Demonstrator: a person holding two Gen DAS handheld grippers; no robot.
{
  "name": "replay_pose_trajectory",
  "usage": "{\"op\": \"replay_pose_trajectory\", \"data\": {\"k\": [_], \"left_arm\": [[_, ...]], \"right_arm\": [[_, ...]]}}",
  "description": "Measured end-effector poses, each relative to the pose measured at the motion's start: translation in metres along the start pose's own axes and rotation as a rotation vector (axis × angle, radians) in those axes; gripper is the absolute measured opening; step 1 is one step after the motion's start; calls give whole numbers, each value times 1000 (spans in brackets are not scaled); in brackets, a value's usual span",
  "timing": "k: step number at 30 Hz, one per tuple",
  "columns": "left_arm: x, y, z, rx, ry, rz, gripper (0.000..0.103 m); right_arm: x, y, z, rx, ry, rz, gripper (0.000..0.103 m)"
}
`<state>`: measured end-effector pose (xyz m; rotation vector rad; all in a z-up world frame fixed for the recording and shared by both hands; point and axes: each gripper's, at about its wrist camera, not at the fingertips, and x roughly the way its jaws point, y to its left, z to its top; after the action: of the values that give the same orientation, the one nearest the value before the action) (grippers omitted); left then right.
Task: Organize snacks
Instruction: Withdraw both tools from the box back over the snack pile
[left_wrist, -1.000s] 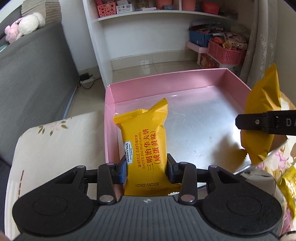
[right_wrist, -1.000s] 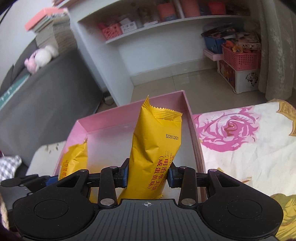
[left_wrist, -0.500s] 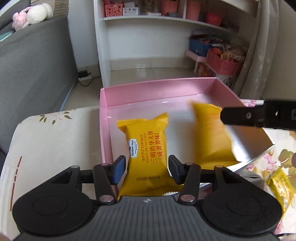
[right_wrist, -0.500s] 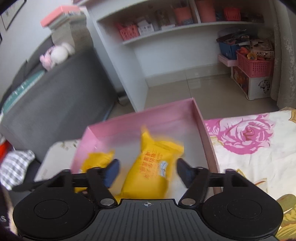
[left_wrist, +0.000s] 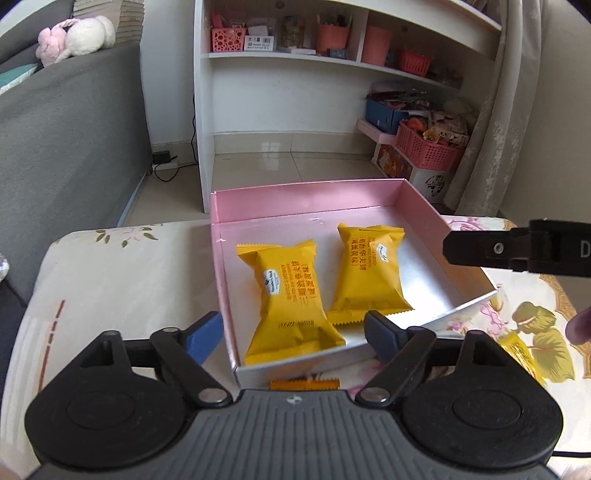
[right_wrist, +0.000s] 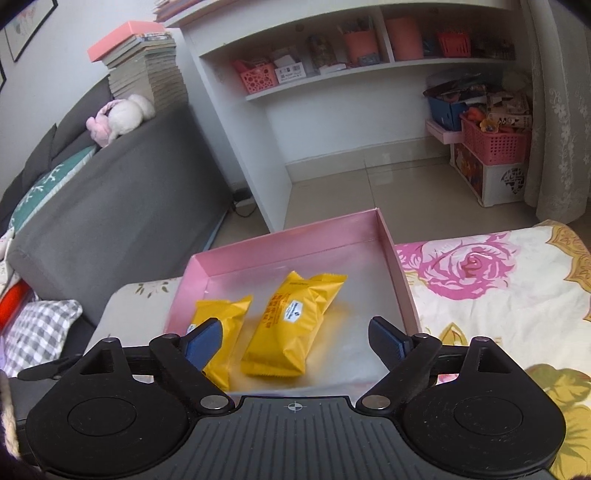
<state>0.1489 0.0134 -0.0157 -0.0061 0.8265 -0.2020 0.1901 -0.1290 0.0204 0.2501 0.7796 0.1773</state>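
Both claws, left and right, are opening, released, over a pink box holding two packets on floral cloth; shelves and sofa are standing behind.

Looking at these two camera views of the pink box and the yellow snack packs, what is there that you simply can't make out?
- Left wrist view: a yellow packet in front of the pink box shows only its crimped edge; the gripper body hides the rest.
- Left wrist view: another yellow packet on the floral cloth is partly behind the gripper.
- Right wrist view: the left snack pack is partly covered by a blue pad.
- Both views: shelf items are too small to identify.
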Motion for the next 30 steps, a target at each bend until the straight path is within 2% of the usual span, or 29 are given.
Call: {"op": "replay_pose_trajectory", "data": {"k": [10, 25, 30], "left_arm": [[-41, 4, -23, 17, -11, 13, 100], [-73, 12, -80, 67, -34, -7, 103], [-73, 18, -97, 102, -32, -19, 103]], "right_arm": [[-45, 16, -17, -15, -17, 7, 96], [-78, 34, -80, -145, -57, 20, 99], [-77, 26, -102, -166, -74, -17, 99]]}}
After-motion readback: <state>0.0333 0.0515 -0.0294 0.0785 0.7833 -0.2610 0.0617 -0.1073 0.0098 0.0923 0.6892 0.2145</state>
